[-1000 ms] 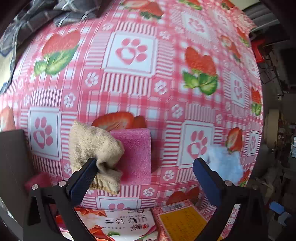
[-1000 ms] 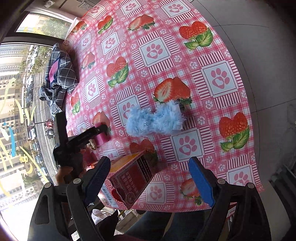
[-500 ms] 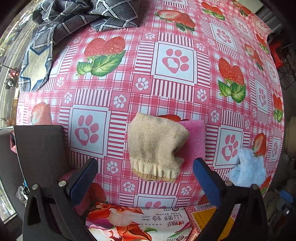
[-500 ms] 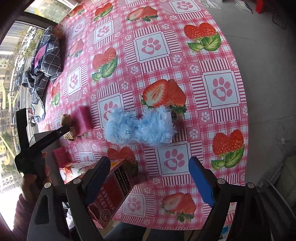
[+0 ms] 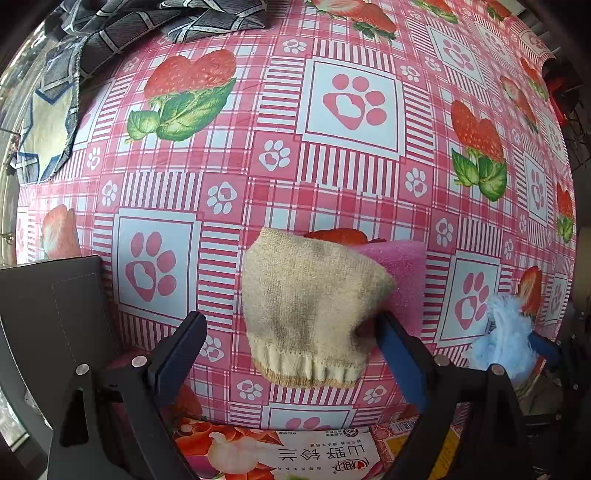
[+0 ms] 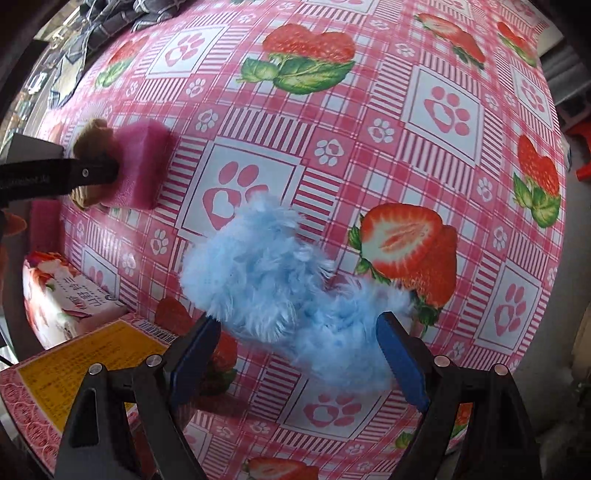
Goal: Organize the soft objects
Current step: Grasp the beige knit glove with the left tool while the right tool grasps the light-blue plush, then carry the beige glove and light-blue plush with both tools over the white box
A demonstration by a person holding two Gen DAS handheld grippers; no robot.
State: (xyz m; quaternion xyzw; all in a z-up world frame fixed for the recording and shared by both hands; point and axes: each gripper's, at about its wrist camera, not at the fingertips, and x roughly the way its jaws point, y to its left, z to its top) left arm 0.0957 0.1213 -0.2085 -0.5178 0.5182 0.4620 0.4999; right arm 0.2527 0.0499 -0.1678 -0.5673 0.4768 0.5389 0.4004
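Now, left wrist view: my left tongs (image 5: 291, 354) point down over the beige knitted glove (image 5: 310, 306), which lies on the table (image 5: 351, 177) half over a pink sponge (image 5: 402, 273). Jaws are closing; the glove sits between them, the right pad at its edge, the left pad not yet on it, so nothing is gripped. To do this well, I judge I should pinch the glove body alone and keep the sponge out of the bite. Below the tongs, a flowered tissue pack (image 5: 295, 454) carries Chinese characters, upside down to me; I cannot make them out with confidence. A checked dark cloth (image 5: 110, 33) lies at the far corner

Right wrist view: right tongs (image 6: 295, 354) stand wide apart, straddling the near end of the blue fluffy piece (image 6: 280, 291), pads not pressing. Best to go lower and centre on the thick middle before squeezing. A red box (image 6: 74, 369) with a yellow label and barcode shows fine print too small to read
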